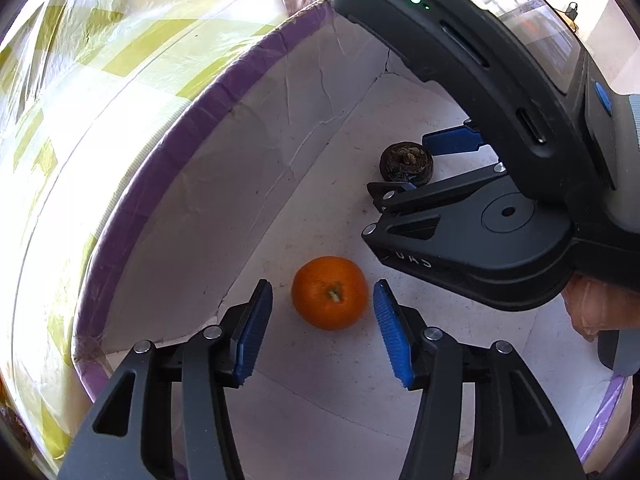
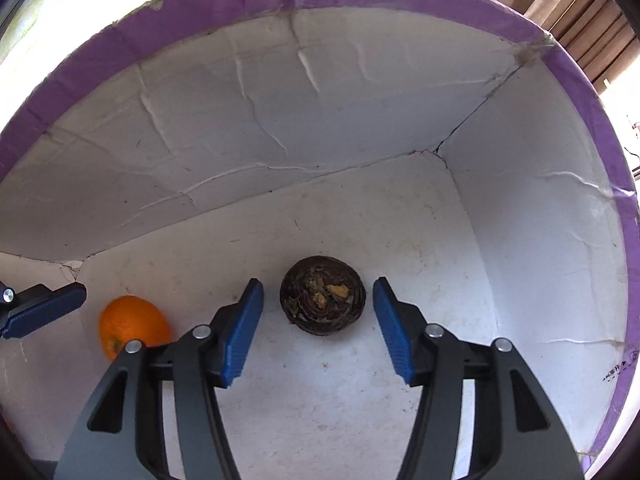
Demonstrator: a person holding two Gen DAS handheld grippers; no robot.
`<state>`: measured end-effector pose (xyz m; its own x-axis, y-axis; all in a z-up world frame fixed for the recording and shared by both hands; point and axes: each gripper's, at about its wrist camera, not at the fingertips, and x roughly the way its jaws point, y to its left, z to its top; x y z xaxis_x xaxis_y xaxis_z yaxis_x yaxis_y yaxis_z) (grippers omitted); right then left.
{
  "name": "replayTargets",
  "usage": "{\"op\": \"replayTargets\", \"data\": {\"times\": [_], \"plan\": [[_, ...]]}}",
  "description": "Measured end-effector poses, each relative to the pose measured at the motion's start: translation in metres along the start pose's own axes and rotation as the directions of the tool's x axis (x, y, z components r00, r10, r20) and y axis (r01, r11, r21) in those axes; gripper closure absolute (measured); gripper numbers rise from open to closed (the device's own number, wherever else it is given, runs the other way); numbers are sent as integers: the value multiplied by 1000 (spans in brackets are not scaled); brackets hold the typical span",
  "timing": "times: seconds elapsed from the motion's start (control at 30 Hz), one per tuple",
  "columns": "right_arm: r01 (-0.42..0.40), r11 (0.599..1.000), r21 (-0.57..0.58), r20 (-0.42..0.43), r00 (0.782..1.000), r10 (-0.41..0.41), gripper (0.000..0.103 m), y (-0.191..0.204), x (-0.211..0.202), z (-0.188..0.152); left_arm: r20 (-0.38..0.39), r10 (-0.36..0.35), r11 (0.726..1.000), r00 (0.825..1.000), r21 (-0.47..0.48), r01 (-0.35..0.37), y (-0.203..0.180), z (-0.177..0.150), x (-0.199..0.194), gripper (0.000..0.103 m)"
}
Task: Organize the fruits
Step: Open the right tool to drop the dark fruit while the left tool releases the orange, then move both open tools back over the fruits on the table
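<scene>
An orange [image 1: 330, 293] lies on the white floor of a cardboard box [image 1: 256, 128] with a purple rim. My left gripper [image 1: 322, 330] points down into the box and is open, its blue pads on either side of the orange with a gap to each. A dark brown, round fruit [image 2: 322, 295] with a torn top lies further right on the box floor. My right gripper [image 2: 318, 328] is open around it, pads clear of the fruit. In the left wrist view the right gripper [image 1: 416, 166] and the dark fruit [image 1: 406, 162] show at the upper right. The orange [image 2: 132, 330] also shows at the left of the right wrist view.
The box walls [image 2: 280, 120] are creased white card and rise close around both grippers. Outside the box lies a yellow-green and white checked cloth [image 1: 100, 60]. A hand [image 1: 600, 308] holds the right gripper's handle at the right edge.
</scene>
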<state>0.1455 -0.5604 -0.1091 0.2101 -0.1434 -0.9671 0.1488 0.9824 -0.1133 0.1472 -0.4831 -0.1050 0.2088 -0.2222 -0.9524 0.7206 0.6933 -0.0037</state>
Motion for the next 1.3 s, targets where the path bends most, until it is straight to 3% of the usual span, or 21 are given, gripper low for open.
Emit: {"op": "replayTargets", "data": {"times": [0.17,0.37,0.6,0.73,0.87,0.97,1.1,1.2,1.3], "plan": [[0,1000,28,45,999,-1,31,-11,-17,-1,39,-21,1000,999,23,20,1,-7,-10,36],[16,995,98,126,992,-28,26,-37,-49,-8,120,16,996,993,82,-26,-11,-14,-29,15],[9,975,224,259,964,-68,23,-66,-92,-27,225,21,999,974,25,-27,8,-31,-69,16],[-35,962,271,352,934,-65,14,-63,-121,-47,345,32,999,938,-8,-31,15,-58,-108,16],[-72,949,307,414,908,-65,7,-56,-144,-61,416,41,998,909,-62,-16,27,-77,-139,16],[-90,940,329,459,885,-76,2,-49,-158,-65,451,105,988,886,-147,-43,30,-79,-149,16],[-95,943,320,512,855,-88,2,-18,-177,-70,527,231,963,818,-243,-115,46,-92,-177,16],[-92,960,263,533,844,-65,2,19,-184,-68,566,294,948,770,-273,-161,61,-109,-198,16],[-109,975,192,569,822,-20,2,53,-192,-72,575,350,928,740,-323,-188,76,-128,-211,14]]}}
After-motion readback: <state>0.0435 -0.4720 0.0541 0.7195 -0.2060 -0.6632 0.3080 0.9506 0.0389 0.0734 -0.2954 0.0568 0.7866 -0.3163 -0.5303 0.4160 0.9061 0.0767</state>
